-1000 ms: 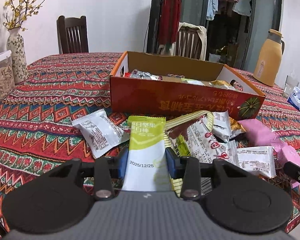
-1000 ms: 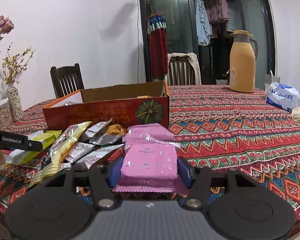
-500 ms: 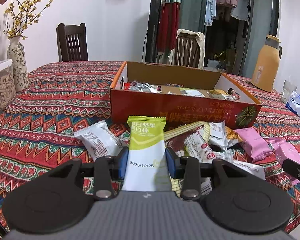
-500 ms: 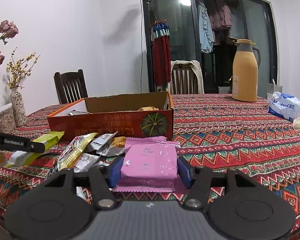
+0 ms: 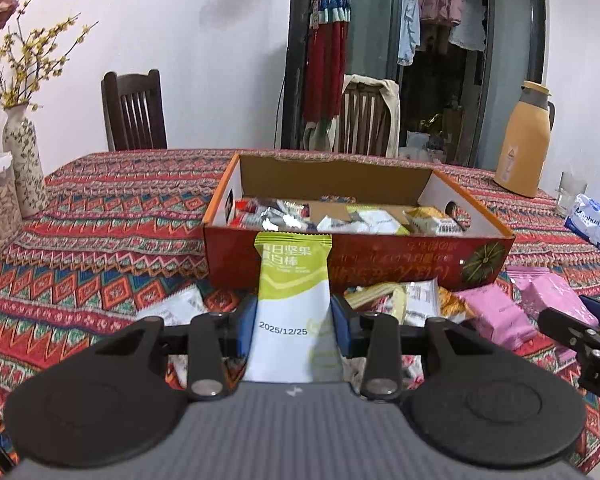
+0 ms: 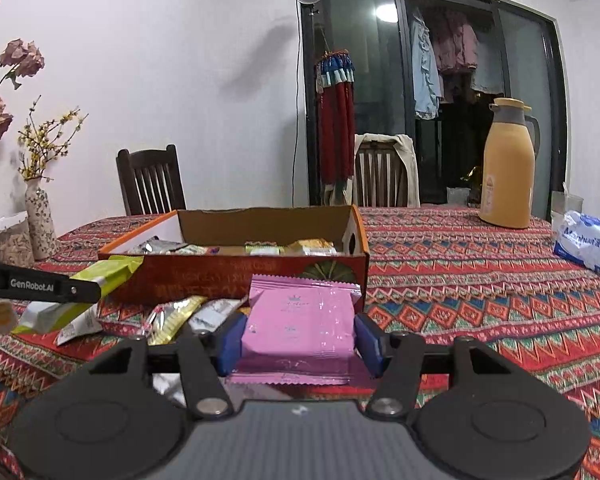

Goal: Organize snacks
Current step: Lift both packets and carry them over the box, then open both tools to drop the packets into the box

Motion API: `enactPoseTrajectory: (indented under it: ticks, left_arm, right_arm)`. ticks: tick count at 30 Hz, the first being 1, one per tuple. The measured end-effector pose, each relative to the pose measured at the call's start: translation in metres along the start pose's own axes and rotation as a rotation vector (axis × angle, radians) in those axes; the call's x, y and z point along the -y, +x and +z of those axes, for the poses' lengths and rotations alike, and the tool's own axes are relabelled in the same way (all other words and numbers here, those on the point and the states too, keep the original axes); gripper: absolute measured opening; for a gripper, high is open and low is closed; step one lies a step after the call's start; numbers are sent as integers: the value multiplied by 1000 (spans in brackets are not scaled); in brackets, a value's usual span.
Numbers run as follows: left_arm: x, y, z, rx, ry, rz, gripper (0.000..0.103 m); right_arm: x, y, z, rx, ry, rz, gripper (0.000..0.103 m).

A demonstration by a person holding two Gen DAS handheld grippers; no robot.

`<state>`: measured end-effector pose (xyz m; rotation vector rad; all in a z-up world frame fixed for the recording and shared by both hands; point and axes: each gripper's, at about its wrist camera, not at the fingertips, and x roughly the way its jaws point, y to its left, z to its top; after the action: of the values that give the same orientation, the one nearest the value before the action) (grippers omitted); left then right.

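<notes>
Snack bar (image 5: pixel 293 304), stamped "2025/12/25"

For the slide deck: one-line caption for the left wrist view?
Left gripper holds a green snack bar before the open snack box.

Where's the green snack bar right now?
The green snack bar is clamped in the left gripper, held up in front of the orange box, above the loose snacks on the table.

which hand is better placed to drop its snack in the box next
Probably the left. Its gripper holds the green snack bar pointing straight at the box, tip near the front wall. The right gripper holds the pink packet toward the box's right end.
</notes>
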<state>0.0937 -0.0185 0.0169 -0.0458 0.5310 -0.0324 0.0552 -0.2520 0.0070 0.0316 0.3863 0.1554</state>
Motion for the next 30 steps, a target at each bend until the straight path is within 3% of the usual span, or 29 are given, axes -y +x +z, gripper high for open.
enactPoseTrajectory:
  ticks: [19, 30]
  left_arm:
    - [23, 18, 61, 114, 51, -14, 40]
    - [35, 63, 102, 136, 41, -4, 40]
  right_arm:
    - [-10, 61, 58, 42, -17, 21, 58]
    - [-8, 126, 104, 52, -28, 4, 58]
